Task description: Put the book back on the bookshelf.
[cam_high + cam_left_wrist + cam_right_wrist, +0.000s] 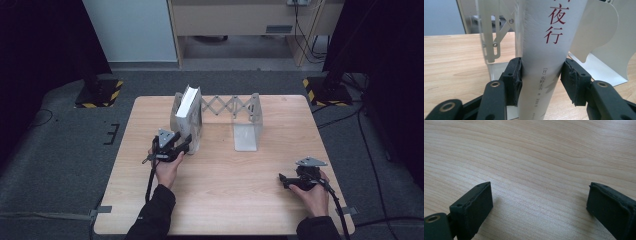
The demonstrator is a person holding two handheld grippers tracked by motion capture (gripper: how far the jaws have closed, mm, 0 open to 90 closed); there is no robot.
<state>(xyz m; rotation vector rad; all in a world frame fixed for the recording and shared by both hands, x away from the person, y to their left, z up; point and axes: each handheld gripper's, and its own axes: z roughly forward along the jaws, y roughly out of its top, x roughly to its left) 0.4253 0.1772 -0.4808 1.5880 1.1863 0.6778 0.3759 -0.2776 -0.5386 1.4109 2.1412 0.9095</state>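
On the wooden table (225, 175), the left hand-held gripper (541, 75) clamps a white book (544, 50), red spine characters legible close up; the right hand-held gripper (539, 205) gapes.

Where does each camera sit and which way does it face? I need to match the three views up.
High view: above the person's side, looking forward and down on the table; both forearms, left gripper and right gripper show.
Left gripper view: rides that gripper, facing the book clamped in its jaws, bookend beside.
Right gripper view: faces bare tabletop between open jaws.
Shared: the high and left gripper views both show the book.
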